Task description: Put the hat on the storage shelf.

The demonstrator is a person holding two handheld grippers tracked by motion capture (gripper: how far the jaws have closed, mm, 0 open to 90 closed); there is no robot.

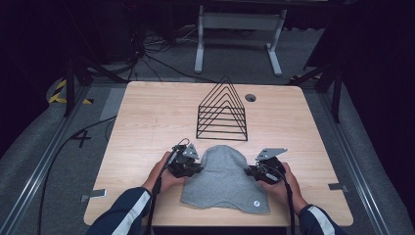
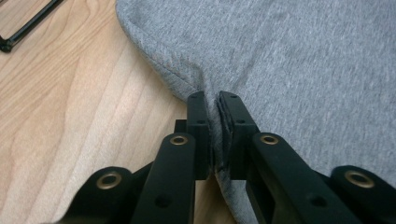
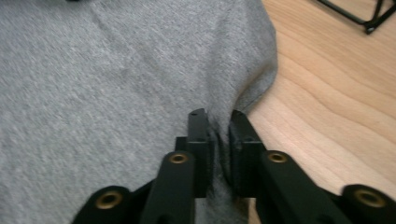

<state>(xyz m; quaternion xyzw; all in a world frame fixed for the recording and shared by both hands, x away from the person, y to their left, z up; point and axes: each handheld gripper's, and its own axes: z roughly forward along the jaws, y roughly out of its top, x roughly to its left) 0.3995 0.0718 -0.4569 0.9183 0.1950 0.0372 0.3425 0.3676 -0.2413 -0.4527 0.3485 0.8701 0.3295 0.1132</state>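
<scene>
Grey cloth (image 1: 222, 178) lies flat on the wooden surface (image 1: 147, 122), just in front of the black wire rack (image 1: 222, 110) on the person's side, its rounded top pointing toward the rack. The left gripper (image 1: 188, 164) sits at the cloth's left edge; in the left gripper view its jaws are clenched almost together on a pinched fold of the cloth's hem (image 2: 212, 100). The right gripper (image 1: 262, 171) sits at the cloth's right edge, and in the right gripper view its jaws likewise grasp a gathered bit of the cloth's edge (image 3: 219, 126), only a narrow slot between them. Both hands (image 1: 164, 178) come in from the near edge of the surface, level with the middle of the cloth, sleeves dark with a pale stripe. A small round label (image 1: 255, 204) sits near the cloth's near right corner; its writing is too small to read.
</scene>
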